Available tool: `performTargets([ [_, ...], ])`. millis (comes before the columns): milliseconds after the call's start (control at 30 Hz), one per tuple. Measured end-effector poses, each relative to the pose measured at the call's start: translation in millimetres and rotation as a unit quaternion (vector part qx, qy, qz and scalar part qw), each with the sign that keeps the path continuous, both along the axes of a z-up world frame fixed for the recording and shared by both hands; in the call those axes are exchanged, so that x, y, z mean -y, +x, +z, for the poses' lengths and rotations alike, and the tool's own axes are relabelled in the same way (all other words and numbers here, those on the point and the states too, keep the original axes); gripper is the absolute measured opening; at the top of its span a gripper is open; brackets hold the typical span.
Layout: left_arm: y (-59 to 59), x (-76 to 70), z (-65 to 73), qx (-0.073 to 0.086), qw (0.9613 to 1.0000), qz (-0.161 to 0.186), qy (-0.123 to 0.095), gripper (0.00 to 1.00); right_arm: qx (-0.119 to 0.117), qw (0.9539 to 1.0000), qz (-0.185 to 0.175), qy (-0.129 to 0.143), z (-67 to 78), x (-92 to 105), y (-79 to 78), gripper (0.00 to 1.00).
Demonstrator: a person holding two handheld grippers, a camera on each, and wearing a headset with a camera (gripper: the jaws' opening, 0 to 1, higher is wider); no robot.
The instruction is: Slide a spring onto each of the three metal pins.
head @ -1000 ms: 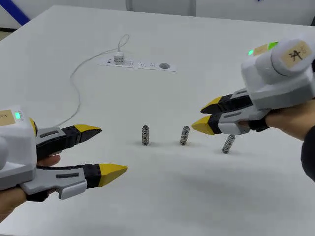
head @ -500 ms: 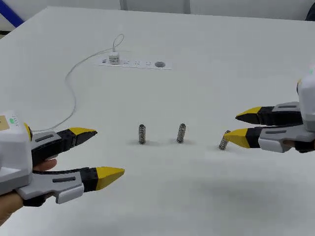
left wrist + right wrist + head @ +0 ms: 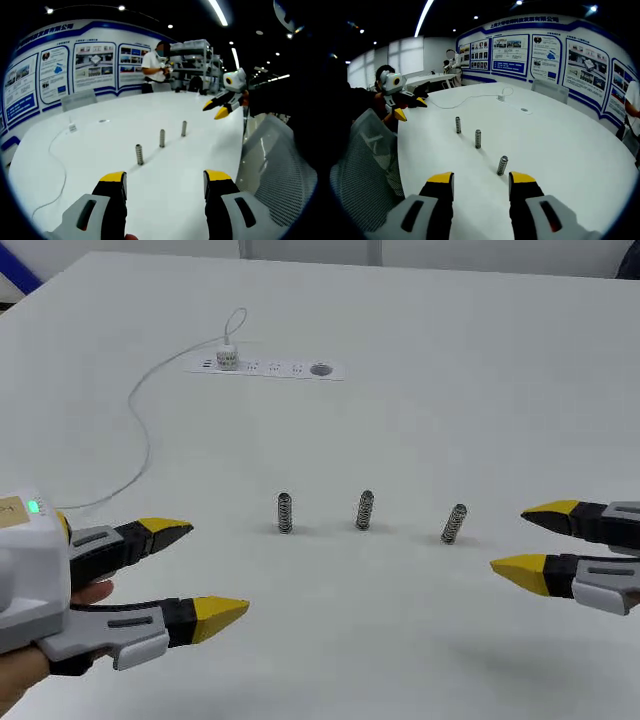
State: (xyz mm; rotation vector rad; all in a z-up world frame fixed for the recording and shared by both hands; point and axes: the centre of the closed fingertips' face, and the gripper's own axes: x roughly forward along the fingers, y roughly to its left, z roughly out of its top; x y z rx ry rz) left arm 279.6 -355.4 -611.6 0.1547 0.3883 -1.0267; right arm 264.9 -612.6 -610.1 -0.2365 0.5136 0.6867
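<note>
White table point(image 3: 450, 390) w/ power strip point(image 3: 265, 368) on far side; adapter point(image 3: 228, 360) plugged in at left end, cable point(image 3: 140, 430) looping left. Bkgd: wall posters point(image 3: 545, 50), mesh chair point(image 3: 277, 160).

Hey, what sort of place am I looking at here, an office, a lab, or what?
Probably a company lab or showroom meeting area. There is a large white table with a power strip on it, blue-trimmed wall display boards, and equipment racks at the back under ceiling spotlights.

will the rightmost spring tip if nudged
The rightmost metal coil spring stands tall and thin and leans slightly, so it probably tips easily. A small open coil, it is likely light and may roll on the smooth white table.
</note>
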Motion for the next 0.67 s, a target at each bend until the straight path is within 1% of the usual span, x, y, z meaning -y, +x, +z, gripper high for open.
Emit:
performTargets([
  [233,2.2,-4.2,-7.4,-0.010,0.9999,0.009,0.001,0.64,-0.004,0.9995,-0.028,0.011,-5.9,9.8,-11.0,0.47],
  [400,1.9,-3.3,-8.9,-0.013,0.9998,0.013,-0.003,0.63,-0.008,0.9989,-0.043,0.017,-9.9,13.6,-18.0,0.47],
  [467,1.5,-2.6,-9.9,-0.015,0.9998,0.014,-0.005,0.63,-0.006,0.9986,-0.050,0.018,-11.5,16.5,-19.0,0.47],
  [567,0.0,-0.9,-13.0,-0.019,0.9997,0.014,-0.005,0.63,-0.004,0.9981,-0.057,0.026,-10.1,16.3,-19.6,0.47],
  [667,-1.5,0.3,-14.7,-0.022,0.9996,0.014,-0.007,0.63,-0.004,0.9981,-0.058,0.021,-11.1,16.1,-20.4,0.47],
])
